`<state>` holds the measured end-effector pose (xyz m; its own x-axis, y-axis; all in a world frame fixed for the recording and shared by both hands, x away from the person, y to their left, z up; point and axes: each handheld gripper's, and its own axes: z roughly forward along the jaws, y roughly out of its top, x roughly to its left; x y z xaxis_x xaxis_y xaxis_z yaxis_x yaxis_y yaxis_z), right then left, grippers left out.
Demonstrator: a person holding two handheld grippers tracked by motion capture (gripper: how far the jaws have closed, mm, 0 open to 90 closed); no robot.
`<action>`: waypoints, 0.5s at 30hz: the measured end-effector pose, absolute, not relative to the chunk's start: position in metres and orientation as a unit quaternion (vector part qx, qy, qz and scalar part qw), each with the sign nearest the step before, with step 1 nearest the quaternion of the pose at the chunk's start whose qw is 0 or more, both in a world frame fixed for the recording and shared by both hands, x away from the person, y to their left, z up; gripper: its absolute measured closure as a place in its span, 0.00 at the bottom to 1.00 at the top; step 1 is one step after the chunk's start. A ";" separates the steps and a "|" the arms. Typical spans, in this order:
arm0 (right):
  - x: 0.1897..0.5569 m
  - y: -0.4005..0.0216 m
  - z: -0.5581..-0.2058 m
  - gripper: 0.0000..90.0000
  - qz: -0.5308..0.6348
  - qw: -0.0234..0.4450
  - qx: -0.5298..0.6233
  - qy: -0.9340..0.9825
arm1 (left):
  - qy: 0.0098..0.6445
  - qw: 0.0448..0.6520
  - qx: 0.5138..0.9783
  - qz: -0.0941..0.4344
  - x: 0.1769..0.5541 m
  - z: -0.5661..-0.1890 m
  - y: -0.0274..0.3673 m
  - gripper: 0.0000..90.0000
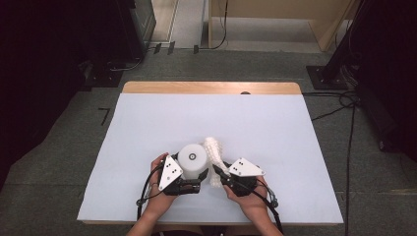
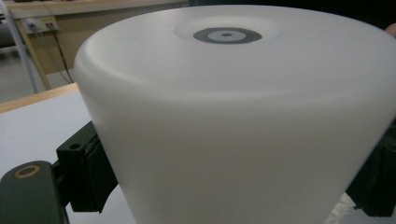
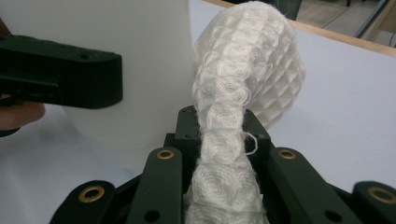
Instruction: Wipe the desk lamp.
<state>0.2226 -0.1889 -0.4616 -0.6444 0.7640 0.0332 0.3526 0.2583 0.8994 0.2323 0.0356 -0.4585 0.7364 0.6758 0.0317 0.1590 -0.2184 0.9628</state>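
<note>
A smooth white cylinder (image 1: 192, 158) with a dark grey ring on its top stands near the table's front edge. My left gripper (image 1: 193, 175) is shut on it. In the left gripper view the cylinder (image 2: 233, 116) sits between the two black pads (image 2: 86, 172), which press on its sides. A white waffle-textured cloth (image 1: 214, 150) rises just right of the cylinder and leans against it. My right gripper (image 1: 223, 173) is shut on the cloth's lower part. In the right gripper view the cloth (image 3: 243, 70) runs up from that gripper (image 3: 222, 140) and bulges above the jaws.
The table (image 1: 147, 123) has a white cover, and a wooden strip (image 1: 211, 87) shows along its far edge. In the right gripper view, the black jaw of the left gripper (image 3: 60, 79) lies across the cylinder (image 3: 140, 37). Cables and dark stands are on the floor beyond the table.
</note>
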 end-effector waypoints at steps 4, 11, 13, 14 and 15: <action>0.221 -0.189 -0.459 0.83 0.494 0.214 0.364 0.759 | 0.273 0.554 0.755 0.222 0.232 -0.461 0.032 0.09; 0.213 -0.195 -0.440 0.83 0.528 0.233 0.350 0.738 | 0.280 0.540 0.764 0.215 0.236 -0.467 0.030 0.09; 0.212 -0.194 -0.441 0.83 0.528 0.232 0.348 0.739 | 0.283 0.542 0.762 0.215 0.237 -0.466 0.031 0.09; 0.213 -0.193 -0.443 0.83 0.526 0.230 0.348 0.741 | 0.284 0.541 0.762 0.216 0.237 -0.465 0.032 0.09; 0.215 -0.192 -0.446 0.83 0.519 0.224 0.351 0.746 | 0.284 0.542 0.761 0.215 0.237 -0.465 0.033 0.09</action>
